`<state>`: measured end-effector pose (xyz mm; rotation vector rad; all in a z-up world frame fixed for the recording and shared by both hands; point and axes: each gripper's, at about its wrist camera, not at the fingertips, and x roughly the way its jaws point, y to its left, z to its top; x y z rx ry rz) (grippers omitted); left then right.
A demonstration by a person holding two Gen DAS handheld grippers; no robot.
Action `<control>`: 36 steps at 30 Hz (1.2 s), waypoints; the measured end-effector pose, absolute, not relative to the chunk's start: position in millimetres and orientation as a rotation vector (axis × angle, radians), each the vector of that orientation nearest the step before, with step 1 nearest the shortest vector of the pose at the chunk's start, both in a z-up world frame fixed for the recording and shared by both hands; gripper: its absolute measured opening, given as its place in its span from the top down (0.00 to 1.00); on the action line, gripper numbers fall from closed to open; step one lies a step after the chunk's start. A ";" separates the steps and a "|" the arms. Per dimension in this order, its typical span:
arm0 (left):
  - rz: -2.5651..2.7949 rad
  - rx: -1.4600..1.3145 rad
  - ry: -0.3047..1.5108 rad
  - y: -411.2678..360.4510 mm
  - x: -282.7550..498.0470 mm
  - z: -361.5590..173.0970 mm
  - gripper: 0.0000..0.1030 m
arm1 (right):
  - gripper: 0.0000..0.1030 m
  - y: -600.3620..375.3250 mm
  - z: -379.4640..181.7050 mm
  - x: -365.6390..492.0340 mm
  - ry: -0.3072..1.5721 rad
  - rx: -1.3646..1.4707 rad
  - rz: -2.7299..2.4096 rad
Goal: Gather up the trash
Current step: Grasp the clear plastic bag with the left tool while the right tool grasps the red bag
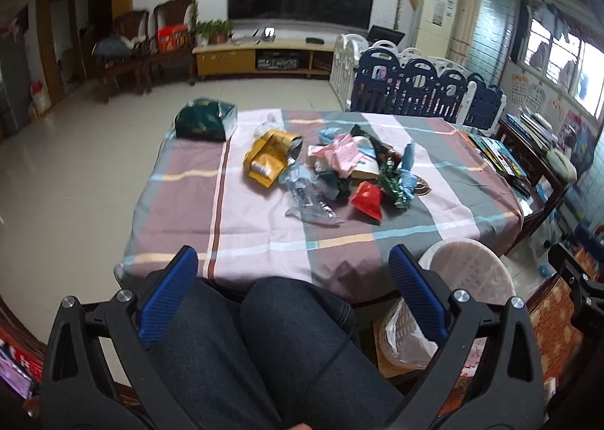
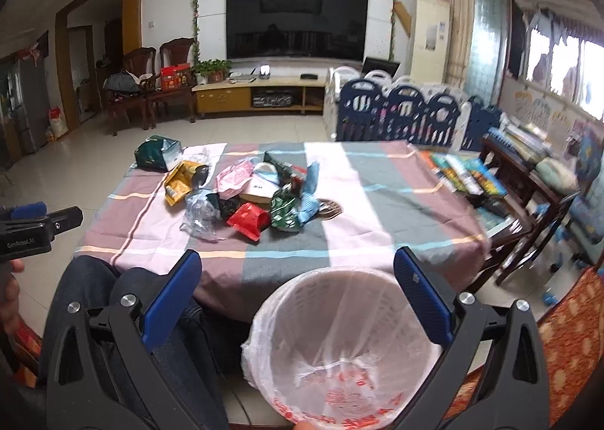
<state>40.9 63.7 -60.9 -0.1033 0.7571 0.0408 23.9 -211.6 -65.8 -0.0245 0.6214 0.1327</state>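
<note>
On the desk, mid-frame, the wrappers lie ahead of both grippers' spread, empty fingers, the bin lower right.

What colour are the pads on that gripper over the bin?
Blue, ribbed pads on black arms, seen best in the right wrist view above the white bin.

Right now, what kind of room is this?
Most likely a home living room. A big TV hangs on the far wall over a low cabinet, a child's playpen stands beside it, and a cloth-covered table in front holds a pile of wrappers.
</note>
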 end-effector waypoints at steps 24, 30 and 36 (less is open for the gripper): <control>0.106 -0.335 0.897 154.1 133.4 -155.8 0.19 | 0.45 -98.3 -224.6 290.7 0.899 -0.122 0.319; 0.042 -0.323 0.912 141.2 189.6 -162.9 0.19 | 0.91 -101.7 -237.8 292.6 0.958 -0.091 0.402; -0.032 -0.264 1.018 100.6 260.7 -188.7 0.19 | 0.91 -132.6 -215.2 248.2 0.914 0.019 0.423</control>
